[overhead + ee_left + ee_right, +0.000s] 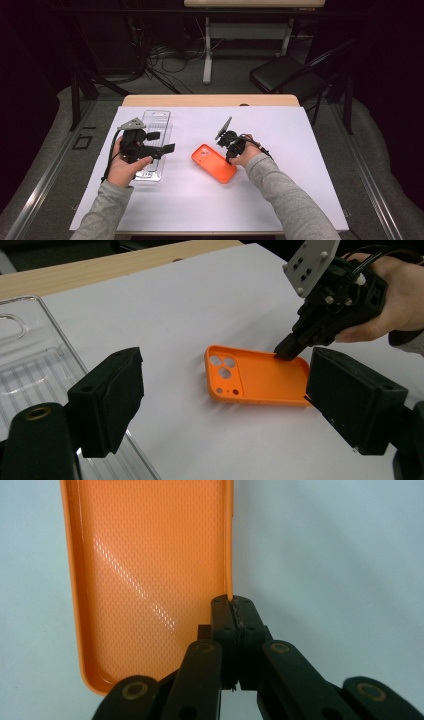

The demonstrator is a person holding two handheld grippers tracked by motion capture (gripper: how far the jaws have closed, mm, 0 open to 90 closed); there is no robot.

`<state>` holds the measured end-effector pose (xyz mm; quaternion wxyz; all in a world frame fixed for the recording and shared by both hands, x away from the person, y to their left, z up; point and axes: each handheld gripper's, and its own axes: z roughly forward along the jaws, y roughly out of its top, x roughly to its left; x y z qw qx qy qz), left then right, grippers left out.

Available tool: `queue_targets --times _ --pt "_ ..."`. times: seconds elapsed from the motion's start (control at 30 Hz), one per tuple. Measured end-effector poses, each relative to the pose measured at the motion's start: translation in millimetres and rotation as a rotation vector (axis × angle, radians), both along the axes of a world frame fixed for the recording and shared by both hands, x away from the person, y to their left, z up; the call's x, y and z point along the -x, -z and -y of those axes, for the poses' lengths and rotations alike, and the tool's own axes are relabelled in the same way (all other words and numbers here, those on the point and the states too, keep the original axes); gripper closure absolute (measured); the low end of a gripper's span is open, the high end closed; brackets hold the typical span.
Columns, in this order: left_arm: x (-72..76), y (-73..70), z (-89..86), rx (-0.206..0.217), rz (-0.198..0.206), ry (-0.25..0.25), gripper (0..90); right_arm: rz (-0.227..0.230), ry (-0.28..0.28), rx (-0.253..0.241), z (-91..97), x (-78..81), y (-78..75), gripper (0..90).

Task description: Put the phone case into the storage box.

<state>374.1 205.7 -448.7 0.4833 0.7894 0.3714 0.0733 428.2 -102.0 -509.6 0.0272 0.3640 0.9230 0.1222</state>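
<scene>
White sheet over the tabletop (300, 165), dark room behind with a chair and cables on the floor. Going big to small.

Clear plastic tray (155, 120) lies flat at my left side of the sheet, long axis running away from me. I can't see anything lying in it. My left tongs (161, 142) hover over the tray with jaws wide apart, nothing between them; in the left gripper view they frame the case from a distance and touch nothing.

Orange phone case (214, 163) lies near the middle of the sheet, open side up, camera cut-outs at the end toward the tray. It sits well apart from the tray, still resting on the sheet as far as I can tell.

Right tongs (286, 351) are pinched together on the case's side wall: in the right gripper view the thin orange rim runs straight into the seam between the closed jaws, near one end of the long edge.

Progress, my read: grasp on the case looks made, so the pick is started but the lift isn't. Left to do, I'd guess: raise the case, carry it across to the tray, seat it there, let go. Thin wall pinch looks slippy, so it may rotate when lifted.
</scene>
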Motion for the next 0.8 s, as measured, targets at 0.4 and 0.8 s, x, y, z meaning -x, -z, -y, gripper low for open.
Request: queue_targets --times 0.4,0.8 --pt "0.0 2.8 3.3 -0.002 -0.015 -0.028 15.7 0.102 0.073 -0.094 9.2 8.8 -12.8 89.6" --pt "4.4 3.0 10.6 0.008 -0.018 -0.035 16.0 0.21 0.147 -0.231 14.6 20.6 -20.2 89.6"
